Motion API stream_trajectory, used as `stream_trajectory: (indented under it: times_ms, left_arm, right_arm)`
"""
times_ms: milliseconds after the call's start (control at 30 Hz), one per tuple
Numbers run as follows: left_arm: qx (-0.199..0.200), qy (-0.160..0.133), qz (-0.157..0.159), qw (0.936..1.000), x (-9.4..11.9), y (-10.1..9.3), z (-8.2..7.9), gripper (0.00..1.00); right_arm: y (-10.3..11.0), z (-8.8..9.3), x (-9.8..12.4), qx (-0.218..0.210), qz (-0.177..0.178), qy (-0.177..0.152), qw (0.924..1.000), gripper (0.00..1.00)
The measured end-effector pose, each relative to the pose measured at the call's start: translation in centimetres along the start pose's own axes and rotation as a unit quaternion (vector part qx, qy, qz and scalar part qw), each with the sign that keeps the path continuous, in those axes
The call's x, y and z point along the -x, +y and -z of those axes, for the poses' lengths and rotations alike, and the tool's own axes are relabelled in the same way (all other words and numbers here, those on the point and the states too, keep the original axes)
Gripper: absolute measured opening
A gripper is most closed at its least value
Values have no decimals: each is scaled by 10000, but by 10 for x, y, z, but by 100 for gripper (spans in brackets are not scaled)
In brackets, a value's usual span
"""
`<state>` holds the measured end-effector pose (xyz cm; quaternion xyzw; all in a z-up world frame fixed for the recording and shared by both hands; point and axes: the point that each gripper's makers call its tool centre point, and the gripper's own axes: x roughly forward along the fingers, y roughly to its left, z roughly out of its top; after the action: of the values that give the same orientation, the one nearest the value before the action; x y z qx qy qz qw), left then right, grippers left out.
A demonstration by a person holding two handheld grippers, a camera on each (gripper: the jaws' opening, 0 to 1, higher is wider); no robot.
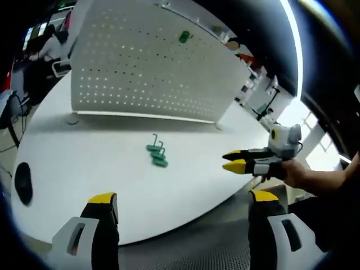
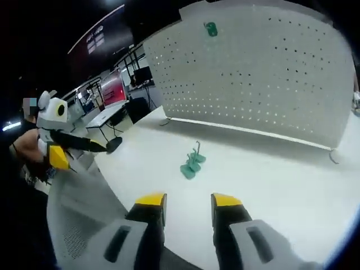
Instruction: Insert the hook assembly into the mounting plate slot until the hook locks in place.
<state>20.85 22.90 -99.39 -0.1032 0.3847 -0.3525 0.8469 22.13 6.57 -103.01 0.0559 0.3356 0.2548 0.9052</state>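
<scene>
A small pile of green hooks (image 1: pixel 156 153) (image 2: pixel 191 163) lies on the white table (image 1: pixel 73 152) (image 2: pixel 281 174), in front of an upright white pegboard (image 1: pixel 152 67) (image 2: pixel 264 73). One green hook (image 1: pixel 184 37) (image 2: pixel 210 28) hangs near the pegboard's top edge. My left gripper (image 1: pixel 183 199) (image 2: pixel 67 149) stands wide open over the table's near edge, holding nothing. My right gripper (image 2: pixel 188 201) (image 1: pixel 235 160) hovers off the table's side, held by a hand, its yellow-tipped jaws a narrow gap apart with nothing between them. Both grippers are well short of the hooks.
A black mouse (image 1: pixel 22 183) rests on the table's left end. The pegboard stands on small feet along the table's far side. Grey floor (image 1: pixel 185 242) lies below the table's curved edge. Desks and monitors (image 2: pixel 112 90) fill the dim room behind.
</scene>
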Motion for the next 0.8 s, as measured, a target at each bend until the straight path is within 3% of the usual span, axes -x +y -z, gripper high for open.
stream_trajectory:
  times_ms: [400,667,800]
  left_arm:
    - [51,71,-77,9999,-1,11,4,98]
    - [95,203,-166,9996,-1,17,11,97]
    - [82,208,-157,9996,-2,14,11,97]
  right_arm:
    - [5,20,-3,100,-26,325,9994,48]
    - [13,16,-25,232,-316,488,9980,44]
    - [15,12,-41,374,-488,598,9963,37]
